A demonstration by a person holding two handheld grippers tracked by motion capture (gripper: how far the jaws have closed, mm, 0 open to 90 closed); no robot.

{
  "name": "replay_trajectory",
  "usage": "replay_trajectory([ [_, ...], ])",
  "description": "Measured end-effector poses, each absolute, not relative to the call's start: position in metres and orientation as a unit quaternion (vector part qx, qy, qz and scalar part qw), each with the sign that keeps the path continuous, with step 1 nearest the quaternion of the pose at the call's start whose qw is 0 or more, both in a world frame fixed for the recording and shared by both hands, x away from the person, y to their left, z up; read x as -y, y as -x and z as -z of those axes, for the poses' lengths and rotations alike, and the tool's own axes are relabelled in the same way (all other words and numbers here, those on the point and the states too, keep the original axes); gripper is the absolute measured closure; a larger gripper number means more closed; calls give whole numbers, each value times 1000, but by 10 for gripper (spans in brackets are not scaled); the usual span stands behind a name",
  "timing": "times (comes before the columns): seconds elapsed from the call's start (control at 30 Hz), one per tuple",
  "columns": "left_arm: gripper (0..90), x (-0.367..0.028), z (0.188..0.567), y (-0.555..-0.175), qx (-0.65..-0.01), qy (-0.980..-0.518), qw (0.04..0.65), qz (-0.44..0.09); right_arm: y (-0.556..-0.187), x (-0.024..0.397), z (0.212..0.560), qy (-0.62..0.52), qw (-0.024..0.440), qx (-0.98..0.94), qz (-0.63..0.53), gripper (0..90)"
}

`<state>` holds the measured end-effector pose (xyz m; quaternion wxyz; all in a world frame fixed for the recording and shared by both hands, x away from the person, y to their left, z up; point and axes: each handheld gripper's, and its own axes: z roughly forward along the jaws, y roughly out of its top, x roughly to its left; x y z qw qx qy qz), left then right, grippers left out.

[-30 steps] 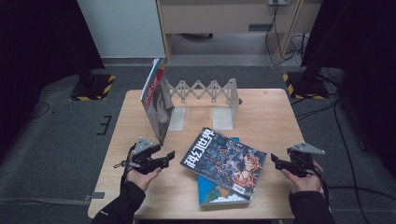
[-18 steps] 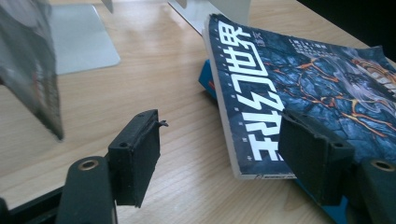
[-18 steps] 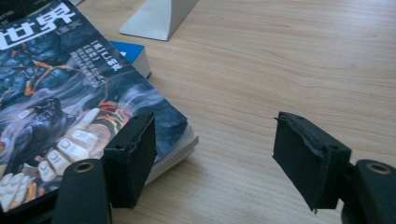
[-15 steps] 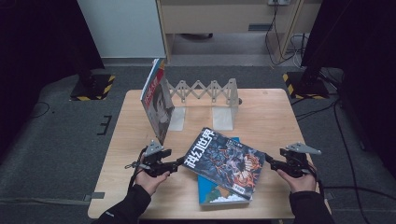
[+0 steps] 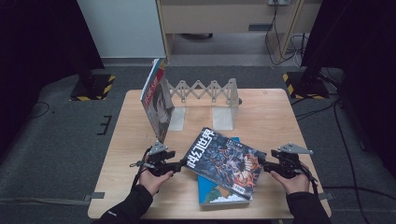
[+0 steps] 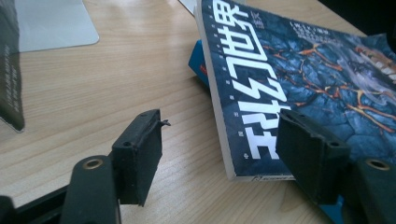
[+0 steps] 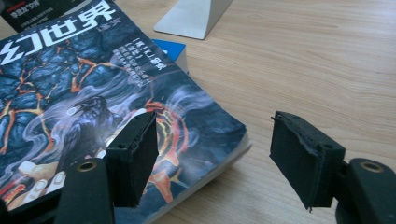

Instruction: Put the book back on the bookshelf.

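We see the dark magazine (image 5: 224, 161) lying flat across a blue book (image 5: 219, 193) on the wooden table (image 5: 126, 140), between the two tools. The left gripper (image 5: 180, 164) sits at its spine edge; its jaws have just been closing, one pad over the cover (image 6: 308, 154), one over bare table, neither pressing. The right gripper (image 5: 265, 165) has just been closing too, its jaws astride the opposite corner (image 7: 224, 135), not clamped. Beyond the left gripper, an upright magazine (image 5: 156, 100) leans against the folding book rack (image 5: 205, 91).
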<state>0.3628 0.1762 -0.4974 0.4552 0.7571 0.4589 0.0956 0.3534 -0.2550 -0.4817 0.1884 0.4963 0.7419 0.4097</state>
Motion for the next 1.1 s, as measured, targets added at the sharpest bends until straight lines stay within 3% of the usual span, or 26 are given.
replay_trajectory([
  [0.47, 391, -165, 503, -367, -462, -757, 457, -64, -353, 238, 488, -479, 173, -751, -421, 327],
  [1.1, 319, -162, 513, -375, -469, -745, 474, -6, -354, 223, 496, -468, 154, -767, -411, 295],
])
